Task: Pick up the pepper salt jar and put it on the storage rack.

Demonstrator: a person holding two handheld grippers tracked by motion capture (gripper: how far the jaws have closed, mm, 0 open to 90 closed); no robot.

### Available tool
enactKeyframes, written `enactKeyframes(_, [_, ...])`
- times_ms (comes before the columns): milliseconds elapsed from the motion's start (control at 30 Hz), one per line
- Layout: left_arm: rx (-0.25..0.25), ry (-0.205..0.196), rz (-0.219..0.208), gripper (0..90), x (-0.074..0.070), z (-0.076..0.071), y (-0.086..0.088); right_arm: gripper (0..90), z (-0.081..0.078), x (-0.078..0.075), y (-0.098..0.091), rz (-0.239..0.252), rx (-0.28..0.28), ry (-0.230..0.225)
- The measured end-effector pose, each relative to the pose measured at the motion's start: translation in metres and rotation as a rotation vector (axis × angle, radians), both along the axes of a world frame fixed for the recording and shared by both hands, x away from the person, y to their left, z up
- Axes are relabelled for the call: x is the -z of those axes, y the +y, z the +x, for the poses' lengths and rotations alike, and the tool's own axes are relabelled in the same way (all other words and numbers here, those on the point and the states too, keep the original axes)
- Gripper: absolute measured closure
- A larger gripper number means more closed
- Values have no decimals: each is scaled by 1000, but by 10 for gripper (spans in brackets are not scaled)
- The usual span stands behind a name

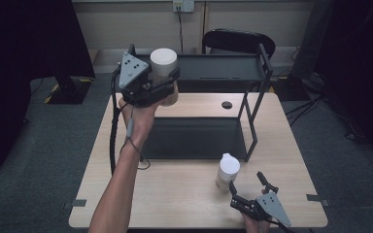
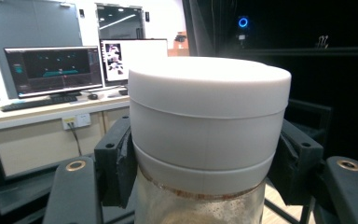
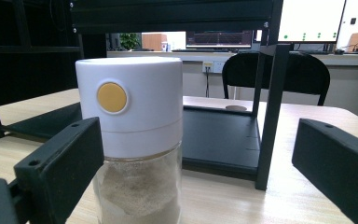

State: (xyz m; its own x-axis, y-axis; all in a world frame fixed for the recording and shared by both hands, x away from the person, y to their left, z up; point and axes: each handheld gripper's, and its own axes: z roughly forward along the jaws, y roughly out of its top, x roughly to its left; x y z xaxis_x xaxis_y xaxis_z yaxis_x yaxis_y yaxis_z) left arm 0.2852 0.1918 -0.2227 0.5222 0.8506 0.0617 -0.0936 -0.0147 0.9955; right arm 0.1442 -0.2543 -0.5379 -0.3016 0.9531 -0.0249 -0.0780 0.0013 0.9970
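At the left of the high view, a jar (image 1: 164,73) with a white cap is held off the table (image 1: 184,194) by the left gripper (image 1: 161,83), level with the upper shelf of the black rack (image 1: 252,104). The jaws are closed on the jar just under its cap, one on each side, as is seen in the left gripper view, where the cap (image 2: 209,119) is uppermost and the clear glass with pale powder is below it. The jar's long axis is kept roughly upright, cap up.

Further right, a second jar (image 1: 227,171) is stood upright on the table in front of the rack, white cap on top, with a yellow button (image 3: 112,97) seen on the cap in the right gripper view. At the right, the right gripper (image 1: 248,187) is held spread wide, its jaws to either side of that jar and clear of it.
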Motion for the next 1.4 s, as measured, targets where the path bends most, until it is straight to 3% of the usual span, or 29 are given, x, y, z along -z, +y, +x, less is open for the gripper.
enactKeyframes(67, [-20,-1,13,345,-6,2,-3,13,0,0,0,0,0,0])
enactKeyframes(400, [-45,-6,-24,345,-22,19,-3,13,0,0,0,1,0,1])
enactKeyframes(533, [-74,-12,-9,345,-27,25,-10,13,0,0,0,0,-1,1])
enactKeyframes(767, [-116,-18,-2,345,-26,38,-24,13,0,0,-1,0,-6,1])
enactKeyframes(967, [-121,16,-52,345,-21,54,-27,13,0,0,-1,0,-6,2])
enactKeyframes(1067, [-136,43,-69,344,-26,61,-30,14,1,-1,-1,0,-8,4])
enactKeyframes(1400, [-146,69,-55,344,-27,74,-34,14,1,0,-2,1,-10,3])
